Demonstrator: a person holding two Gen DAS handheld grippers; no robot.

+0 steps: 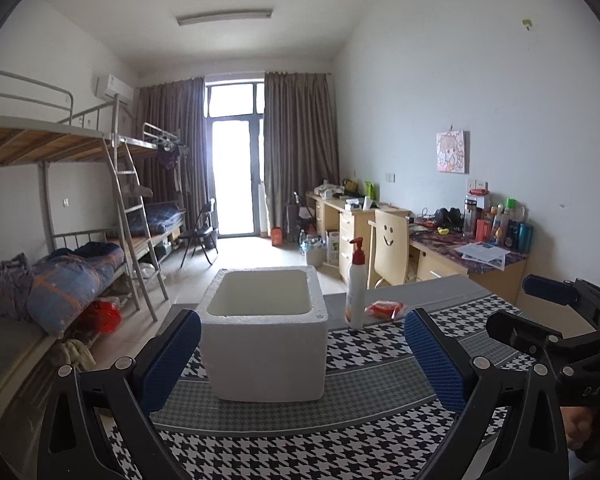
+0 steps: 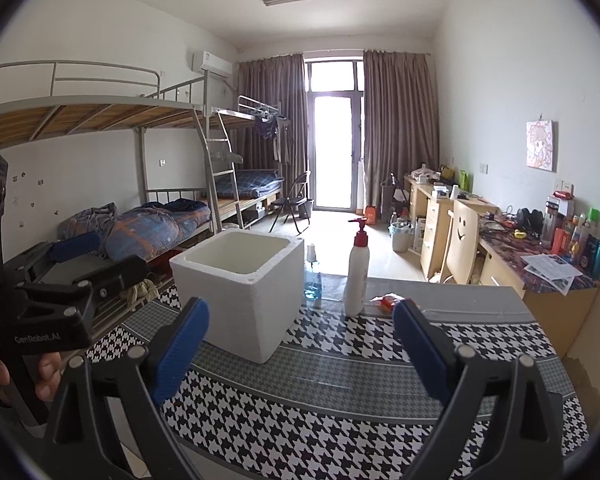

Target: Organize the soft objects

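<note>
A white foam box stands open-topped on the houndstooth tablecloth; the part of its inside that shows is bare. A small red packet lies at the table's far side, right of a white pump bottle. My left gripper is open in front of the box and holds nothing; it also shows at the left in the right wrist view. My right gripper is open and holds nothing, to the right of the box, and appears at the right edge as well.
A blue glass bottle stands behind the box. Bunk beds with bedding line the left wall, and desks with a wooden chair line the right. A hand grips the left tool.
</note>
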